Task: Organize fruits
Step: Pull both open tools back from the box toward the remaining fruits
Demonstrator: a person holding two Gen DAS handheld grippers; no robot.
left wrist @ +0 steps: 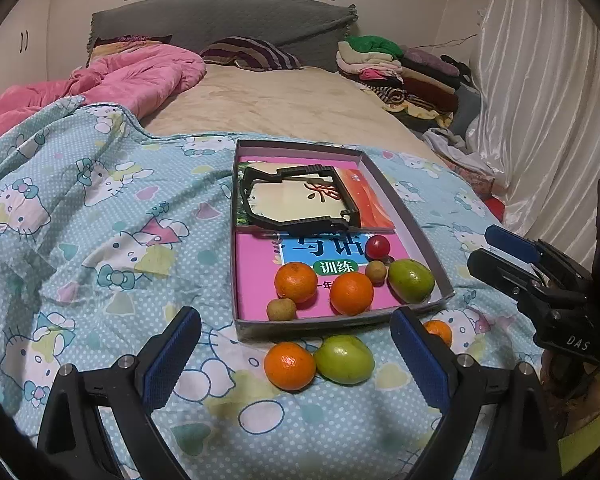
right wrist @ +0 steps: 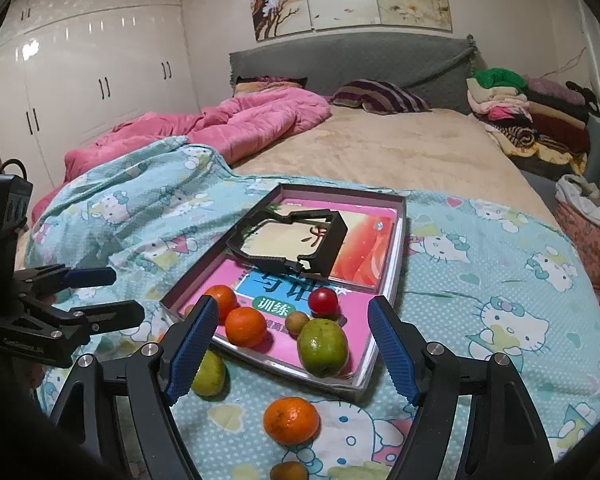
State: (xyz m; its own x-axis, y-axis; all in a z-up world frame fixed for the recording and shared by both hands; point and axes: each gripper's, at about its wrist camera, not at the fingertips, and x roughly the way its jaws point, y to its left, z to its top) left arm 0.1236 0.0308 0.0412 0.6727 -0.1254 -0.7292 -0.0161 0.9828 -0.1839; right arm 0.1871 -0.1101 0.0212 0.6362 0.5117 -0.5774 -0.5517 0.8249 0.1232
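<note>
A shallow grey box (left wrist: 404,208) (right wrist: 396,280) lies on the Hello Kitty sheet. It holds two oranges (left wrist: 296,282) (right wrist: 245,326), a green fruit (left wrist: 411,281) (right wrist: 323,347), a red tomato (left wrist: 378,247) (right wrist: 323,300) and two small brown fruits (left wrist: 281,309). On the sheet in front lie an orange (left wrist: 289,365), a green fruit (left wrist: 344,359) (right wrist: 210,374) and another orange (left wrist: 439,331) (right wrist: 291,420). My left gripper (left wrist: 296,354) is open and empty above the loose orange and green fruit. My right gripper (right wrist: 290,354) (left wrist: 488,250) is open and empty over the box's near corner.
The box also holds books (left wrist: 324,196) and a black plastic frame (left wrist: 300,200) (right wrist: 290,240). A small brown fruit (right wrist: 289,472) lies at the bottom edge of the right wrist view. A pink quilt (right wrist: 240,128) and folded clothes (left wrist: 396,68) lie further back on the bed.
</note>
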